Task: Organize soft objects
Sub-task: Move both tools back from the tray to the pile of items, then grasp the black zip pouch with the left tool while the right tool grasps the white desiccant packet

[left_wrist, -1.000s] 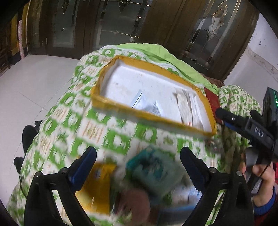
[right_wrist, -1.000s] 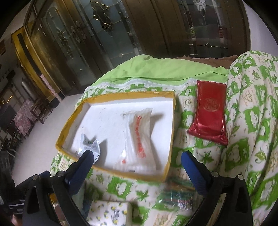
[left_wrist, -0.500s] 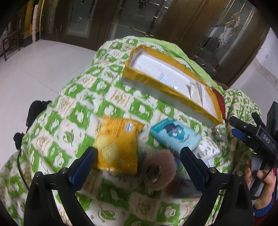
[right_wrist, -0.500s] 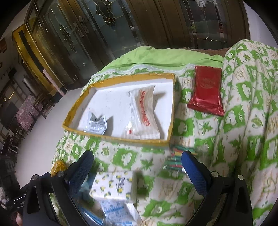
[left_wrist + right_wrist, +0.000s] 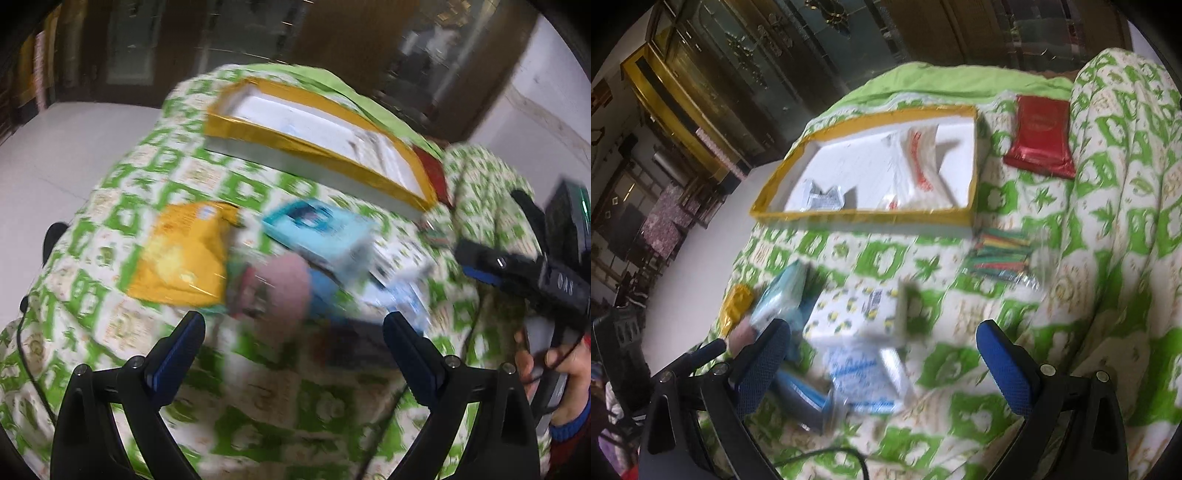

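A gold-rimmed white box (image 5: 314, 147) (image 5: 973, 184) lies on the green-patterned quilt, with a white packet (image 5: 916, 170) and a small silver pack (image 5: 823, 195) inside. Nearer me lie a yellow snack bag (image 5: 181, 258), a teal tissue pack (image 5: 317, 229), a pink fluffy ball (image 5: 284, 280), a lemon-print tissue pack (image 5: 857, 314) and a blue-print packet (image 5: 860, 380). My left gripper (image 5: 293, 343) is open above the ball, holding nothing. My right gripper (image 5: 882, 350) is open over the lemon-print pack, also with nothing in it. The left wrist view is blurred.
A red foil pouch (image 5: 1039, 136) lies right of the box, and a clear bag of coloured sticks (image 5: 1001, 258) sits in front of it. The quilt bulges high at the right (image 5: 1126, 184). White floor (image 5: 55, 147) lies left; dark glass doors stand behind.
Both grippers have pulled back from the box toward the pile of packs. The box now sits farther away and the loose packs fill the lower part of each view.
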A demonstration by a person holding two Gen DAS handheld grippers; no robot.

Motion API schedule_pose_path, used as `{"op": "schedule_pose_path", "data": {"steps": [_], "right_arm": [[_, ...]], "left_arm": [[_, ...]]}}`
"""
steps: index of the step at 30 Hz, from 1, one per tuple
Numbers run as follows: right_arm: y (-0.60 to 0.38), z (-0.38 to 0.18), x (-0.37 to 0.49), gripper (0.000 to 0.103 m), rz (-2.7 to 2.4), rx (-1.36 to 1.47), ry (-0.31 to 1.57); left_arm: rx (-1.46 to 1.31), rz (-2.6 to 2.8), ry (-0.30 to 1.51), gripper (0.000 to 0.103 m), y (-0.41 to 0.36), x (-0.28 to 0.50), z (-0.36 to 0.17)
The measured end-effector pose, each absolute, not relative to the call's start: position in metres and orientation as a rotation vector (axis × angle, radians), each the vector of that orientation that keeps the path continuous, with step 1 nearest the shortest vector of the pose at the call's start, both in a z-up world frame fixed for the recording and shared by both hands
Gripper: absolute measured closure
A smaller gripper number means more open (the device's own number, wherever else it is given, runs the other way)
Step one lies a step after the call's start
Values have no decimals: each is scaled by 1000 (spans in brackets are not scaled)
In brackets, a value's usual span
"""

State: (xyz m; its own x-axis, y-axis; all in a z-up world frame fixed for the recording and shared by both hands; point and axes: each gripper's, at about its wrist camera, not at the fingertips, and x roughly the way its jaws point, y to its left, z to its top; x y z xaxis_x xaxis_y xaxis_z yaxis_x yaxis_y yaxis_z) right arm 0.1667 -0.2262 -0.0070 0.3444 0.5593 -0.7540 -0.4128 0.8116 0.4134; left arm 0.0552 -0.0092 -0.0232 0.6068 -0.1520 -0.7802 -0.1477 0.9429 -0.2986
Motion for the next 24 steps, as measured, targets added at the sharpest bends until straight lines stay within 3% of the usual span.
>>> {"op": "schedule_pose_path", "data": {"steps": [6, 12, 24], "right_arm": [[-224, -10, 165, 3, 648, 156, 1064], [-216, -19, 166, 14, 662, 137, 1118], [-206, -29, 166, 15, 666, 119, 1165]], "left_arm": [[-242, -96, 956, 6, -49, 54, -26], [-188, -137, 984, 6, -69, 56, -32], [-268, -212, 877, 6, -66, 49, -12]]}}
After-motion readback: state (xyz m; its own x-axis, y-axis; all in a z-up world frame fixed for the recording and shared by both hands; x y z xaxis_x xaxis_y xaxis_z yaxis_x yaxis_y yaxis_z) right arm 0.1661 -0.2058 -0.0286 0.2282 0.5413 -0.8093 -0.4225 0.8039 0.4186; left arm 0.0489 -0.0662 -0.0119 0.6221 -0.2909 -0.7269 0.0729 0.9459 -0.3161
